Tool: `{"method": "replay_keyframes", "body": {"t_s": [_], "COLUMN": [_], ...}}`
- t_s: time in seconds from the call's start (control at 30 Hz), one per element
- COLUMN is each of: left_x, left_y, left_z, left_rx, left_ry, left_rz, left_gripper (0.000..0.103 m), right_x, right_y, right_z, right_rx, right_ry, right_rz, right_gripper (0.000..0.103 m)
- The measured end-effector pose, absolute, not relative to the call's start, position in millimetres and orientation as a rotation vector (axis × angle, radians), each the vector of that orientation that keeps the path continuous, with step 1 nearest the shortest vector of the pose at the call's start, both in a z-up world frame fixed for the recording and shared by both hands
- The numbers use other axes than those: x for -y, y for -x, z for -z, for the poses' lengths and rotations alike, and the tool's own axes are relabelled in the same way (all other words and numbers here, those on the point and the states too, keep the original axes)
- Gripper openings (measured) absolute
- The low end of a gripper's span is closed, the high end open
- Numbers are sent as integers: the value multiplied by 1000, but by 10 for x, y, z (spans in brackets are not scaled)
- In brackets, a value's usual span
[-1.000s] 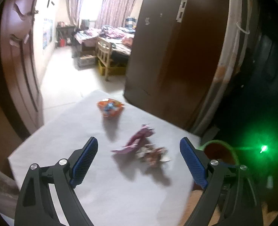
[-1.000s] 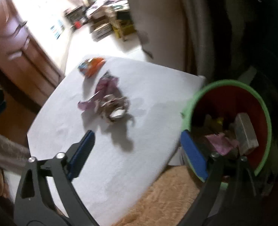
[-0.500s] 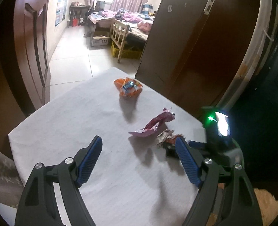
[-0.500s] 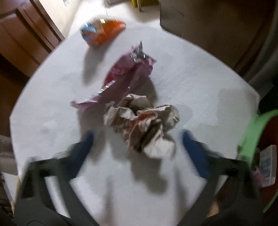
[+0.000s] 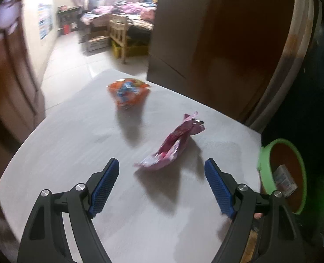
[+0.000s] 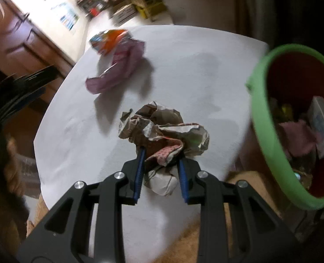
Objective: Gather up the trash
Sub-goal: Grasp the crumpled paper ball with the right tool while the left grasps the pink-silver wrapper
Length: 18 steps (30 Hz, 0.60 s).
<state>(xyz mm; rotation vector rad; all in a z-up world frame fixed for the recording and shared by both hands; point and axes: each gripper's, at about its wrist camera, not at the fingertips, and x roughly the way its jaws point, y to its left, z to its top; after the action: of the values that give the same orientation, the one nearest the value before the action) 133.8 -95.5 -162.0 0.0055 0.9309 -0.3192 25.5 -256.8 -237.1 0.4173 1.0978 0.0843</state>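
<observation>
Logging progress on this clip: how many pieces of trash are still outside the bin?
3. A crumpled paper wad clamped in the right gripper, a pink wrapper lying mid-table ahead of the left gripper, and an orange snack bag at the far edge.

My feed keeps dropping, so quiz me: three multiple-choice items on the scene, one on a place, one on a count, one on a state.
1. Where is the bin?
A. right of the sheet
B. left of the sheet
C. on the sheet

2. How many wrappers lie loose on the sheet?
A. none
B. two
C. five

3. What is the right gripper doing?
A. open, empty
B. shut on the paper wad
C. shut on the bin rim

Answers: 1 A, its green rim stands off the sheet's right edge. 2 B, the orange wrapper and the pink wrapper. 3 B, both fingers press the paper wad.
</observation>
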Motion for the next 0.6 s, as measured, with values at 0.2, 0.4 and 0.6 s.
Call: {"method": "replay_keyframes", "body": {"t_s": [0.2, 0.4, 0.6], "left_x": [1301, 1399, 1500], "left_y": [-1761, -1979, -2018], "left_z": [1897, 2079, 2217], "left_rx": [-1011, -1077, -1144], "left_ry": [-65, -99, -158], "left_rz": [312, 222, 246], "left_gripper": [75, 75, 19], "right_x": [2678, 2734, 2821], "right_y": [-240, -230, -190], "right_z": [2211, 2234, 2136], "right_rx": [-1036, -1016, -985], "right_ry": [-393, -430, -450], "right_rz": [-75, -81, -67], "right_gripper": [28, 28, 28]}}
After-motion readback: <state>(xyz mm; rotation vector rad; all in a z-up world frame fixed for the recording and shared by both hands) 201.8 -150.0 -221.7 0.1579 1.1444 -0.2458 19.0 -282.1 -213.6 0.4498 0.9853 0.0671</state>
